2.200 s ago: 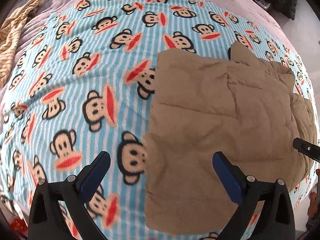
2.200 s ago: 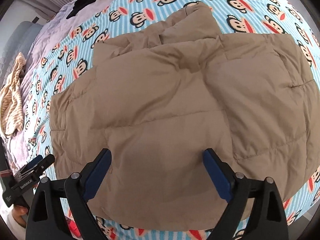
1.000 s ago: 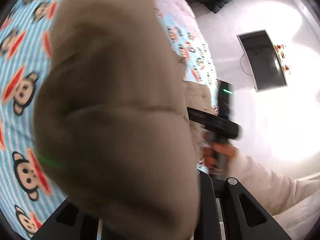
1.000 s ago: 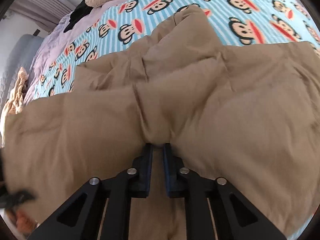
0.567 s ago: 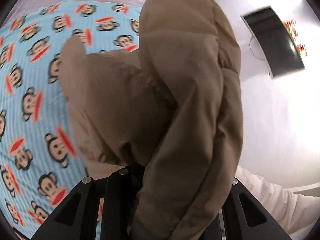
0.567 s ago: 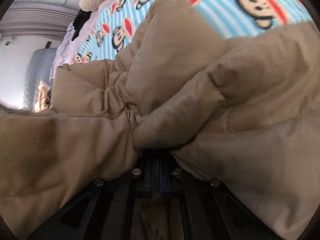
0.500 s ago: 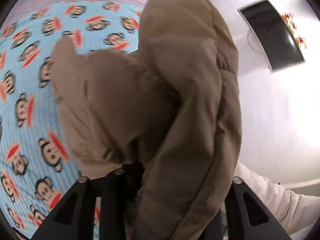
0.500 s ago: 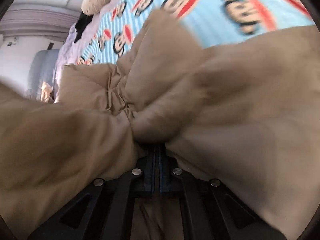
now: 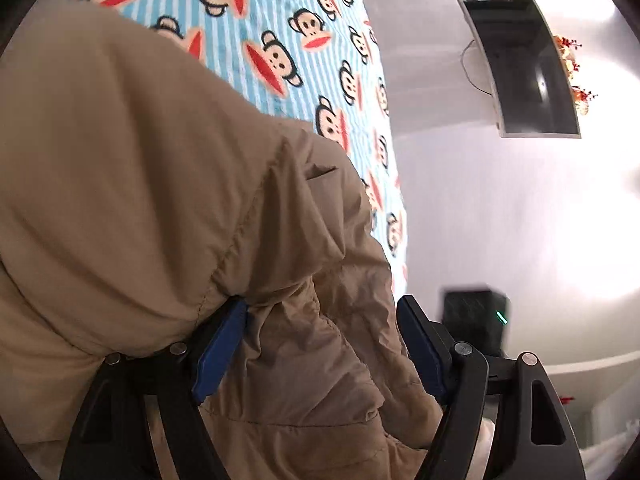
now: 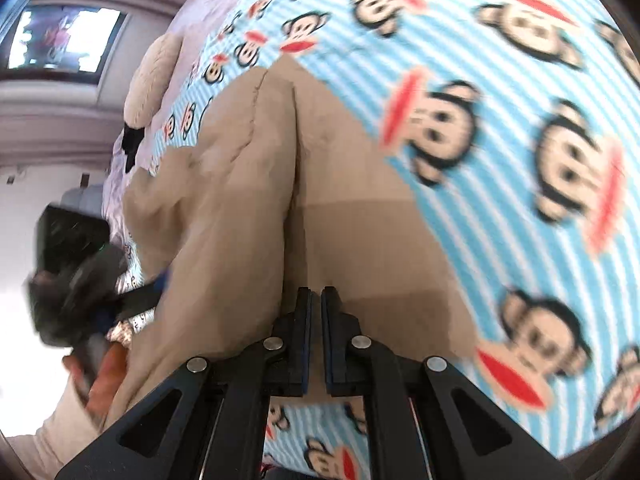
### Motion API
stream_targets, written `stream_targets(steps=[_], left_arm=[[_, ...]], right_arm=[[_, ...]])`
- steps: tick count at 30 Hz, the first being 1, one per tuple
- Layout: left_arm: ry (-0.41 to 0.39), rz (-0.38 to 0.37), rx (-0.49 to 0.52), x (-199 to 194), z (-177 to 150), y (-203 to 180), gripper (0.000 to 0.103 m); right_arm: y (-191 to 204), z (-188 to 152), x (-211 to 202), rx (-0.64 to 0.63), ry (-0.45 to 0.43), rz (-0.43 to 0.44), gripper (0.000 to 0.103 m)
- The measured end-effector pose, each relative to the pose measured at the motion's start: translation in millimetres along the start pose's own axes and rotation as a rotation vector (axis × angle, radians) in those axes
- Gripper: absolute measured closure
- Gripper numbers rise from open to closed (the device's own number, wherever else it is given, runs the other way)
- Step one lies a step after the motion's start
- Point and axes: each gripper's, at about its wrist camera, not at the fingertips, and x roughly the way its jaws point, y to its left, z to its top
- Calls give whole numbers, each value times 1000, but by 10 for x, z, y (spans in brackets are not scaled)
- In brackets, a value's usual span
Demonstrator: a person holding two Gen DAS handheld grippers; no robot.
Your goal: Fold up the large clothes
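Left wrist view: my left hand-held gripper (image 9: 320, 340) is opening, its blue pads apart with the tan padded jacket (image 9: 152, 184) bunched loosely between them. Beyond it lies the bed's monkey-print blanket (image 9: 280, 12). On the right wrist view, my right hand-held gripper (image 10: 316, 308) is pinched together on a fold of the jacket, which drapes ahead over the blanket.
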Motion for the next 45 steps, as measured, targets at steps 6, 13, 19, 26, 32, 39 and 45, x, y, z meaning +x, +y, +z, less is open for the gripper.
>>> stream_targets(steps=[6,13,19,26,32,39,45], left_arm=[[-11,135,87,81,-27,-272,26],[-141,282,241,-191,-288,-377,26],[-344,442,154,-1091,-410,109,26],[-346,505,-3,-880,-252,744,22],[-366,560,-9,-710,-212,684,17],[-371,609,-44,-657,-131,637,17],[-383,730,-69,-467,47,554,17]], right_arm=[[57,-276,-536,18,-79,193,22],[482,-211,-12,-69,75,187,74],[501,-218,158,-255,59,-84,89],[37,-78,447,-175,112,-86,88],[218,-1,-290,-239,25,-5,69],[629,532,-148,-239,-15,116,31],[760,935,461,-273,-42,-77,91]])
